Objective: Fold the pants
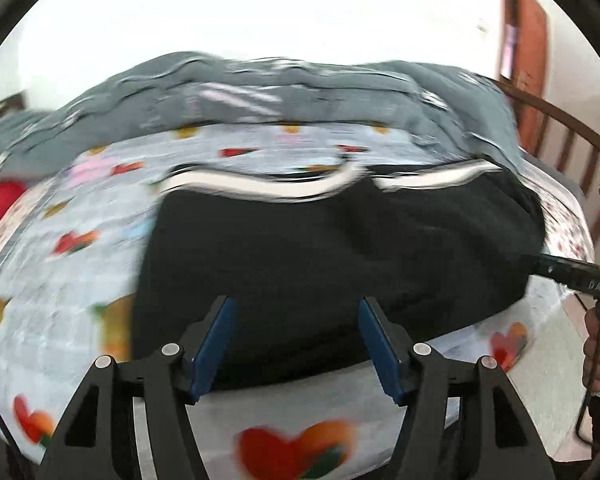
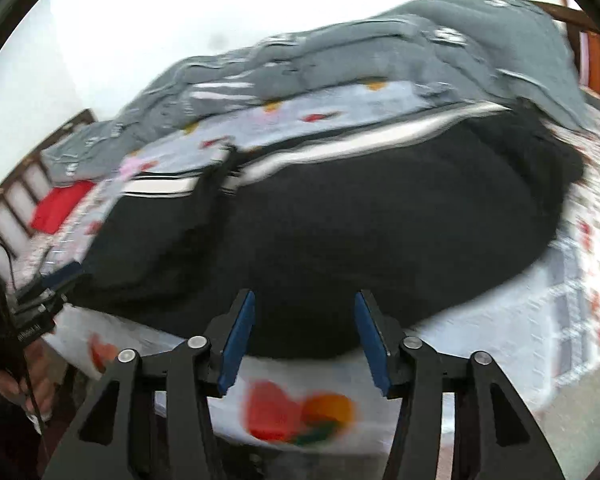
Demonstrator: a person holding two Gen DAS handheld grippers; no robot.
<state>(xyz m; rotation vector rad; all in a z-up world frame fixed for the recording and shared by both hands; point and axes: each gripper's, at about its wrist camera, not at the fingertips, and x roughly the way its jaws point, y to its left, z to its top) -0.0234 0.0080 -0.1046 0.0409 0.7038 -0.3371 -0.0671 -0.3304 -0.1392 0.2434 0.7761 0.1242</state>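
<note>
- The black pants (image 1: 340, 248) lie spread on the bedsheet (image 1: 60, 280), a pale sheet printed with red and orange hearts, so the mattress serves as a flat folding surface.
- Their white side stripe (image 1: 260, 190) runs along the far edge, next to a bunched grey blanket (image 1: 260, 92) that sits pushed back against the wall, apparently to leave room for the garment.
- The dark cloth looks doubled over itself, with a rounded near edge close to the bed's front; I judge that at least 1 fold is already in place, though blur hides the layers.
- The left gripper (image 1: 296, 340) hangs just above that near edge, its 2 blue pads apart and nothing between them.
- The right gripper (image 2: 304, 332) sits likewise over the near edge in its own view, jaws parted and empty; both views are smeared by motion.
- From the left view, the right gripper's body shows at the far right beside the pants, with the person's hand (image 1: 598, 360) wrapped around its handle.
- Both tools point down at the near hem, a placing that suits pinching 2 spots on 1 edge and carrying it across together.
- A red cloth (image 2: 60, 204) lies well apart near the wooden bed rail (image 2: 16, 188).
</note>
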